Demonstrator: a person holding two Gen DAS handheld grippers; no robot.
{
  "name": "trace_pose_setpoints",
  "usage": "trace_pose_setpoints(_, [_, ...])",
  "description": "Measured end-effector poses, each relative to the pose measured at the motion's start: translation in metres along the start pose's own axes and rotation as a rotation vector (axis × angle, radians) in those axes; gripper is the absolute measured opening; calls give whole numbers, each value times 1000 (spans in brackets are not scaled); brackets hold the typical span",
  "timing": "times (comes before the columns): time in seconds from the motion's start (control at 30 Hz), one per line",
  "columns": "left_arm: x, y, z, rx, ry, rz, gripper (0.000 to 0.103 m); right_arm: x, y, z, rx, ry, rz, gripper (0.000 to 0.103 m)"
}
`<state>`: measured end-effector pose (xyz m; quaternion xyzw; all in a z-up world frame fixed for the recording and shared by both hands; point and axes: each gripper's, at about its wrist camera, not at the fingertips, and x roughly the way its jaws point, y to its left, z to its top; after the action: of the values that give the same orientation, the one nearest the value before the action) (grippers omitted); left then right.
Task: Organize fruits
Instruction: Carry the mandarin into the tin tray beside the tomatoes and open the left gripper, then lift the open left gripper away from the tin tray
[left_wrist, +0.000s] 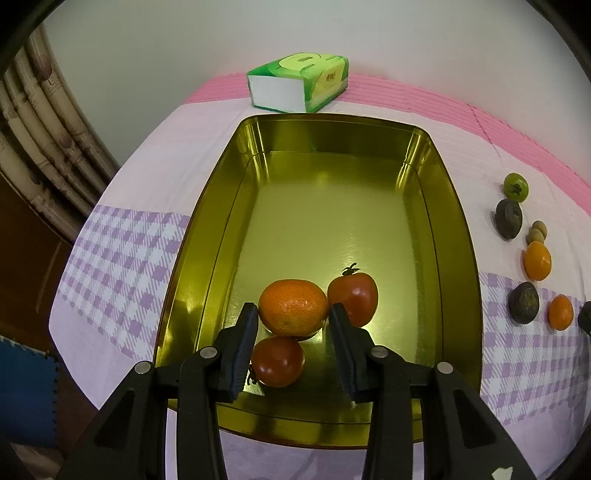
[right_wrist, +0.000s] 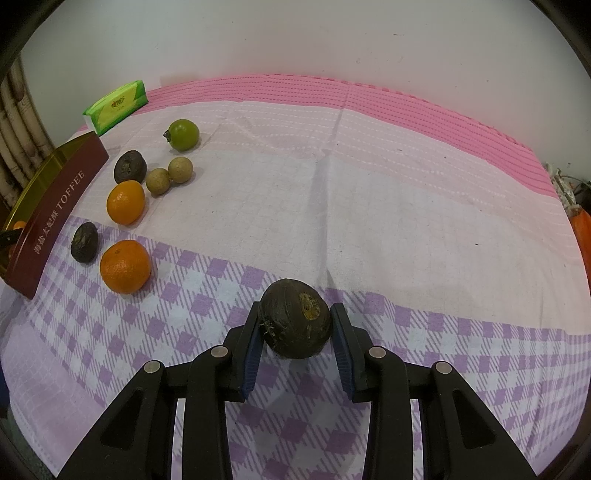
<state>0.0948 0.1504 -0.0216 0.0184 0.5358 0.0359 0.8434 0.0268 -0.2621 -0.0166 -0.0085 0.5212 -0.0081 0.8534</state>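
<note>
Inside the gold tin (left_wrist: 229, 192), the left gripper (left_wrist: 293, 314) stood spread around an orange (left_wrist: 293, 306) lying between two tomatoes, while the right gripper (right_wrist: 295, 314) bracketed a dark fruit (right_wrist: 295, 319) on the checked cloth (right_wrist: 406, 221), contact uncertain.

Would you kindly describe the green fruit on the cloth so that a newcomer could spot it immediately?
Start at the gold tin with its maroon TOFFEE side, then look along the row of loose fruit on the checked tablecloth beside it. The green tomato lies at the far end, nearest the tissue pack. It alone is green, with a dark stalk.
</note>
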Motion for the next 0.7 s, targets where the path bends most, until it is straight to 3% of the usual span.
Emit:
trace_pose_setpoints(0.1, [-1,3,0,-18,8,-6,52,0,0,0,0,2,2,37])
trace_pose_setpoints(0.23, [-4,4,-1,-27,6,-15,55,0,1,0,5,1,0,37])
trace_pose_setpoints(0.47, [-15,2,2,-14,-28,-20,74,0,4,0,0,5,0,36])
trace_pose_setpoints(0.7, [-28,2,3,-6,-71,-8,83,-7,6,0,1,-3,6,36])
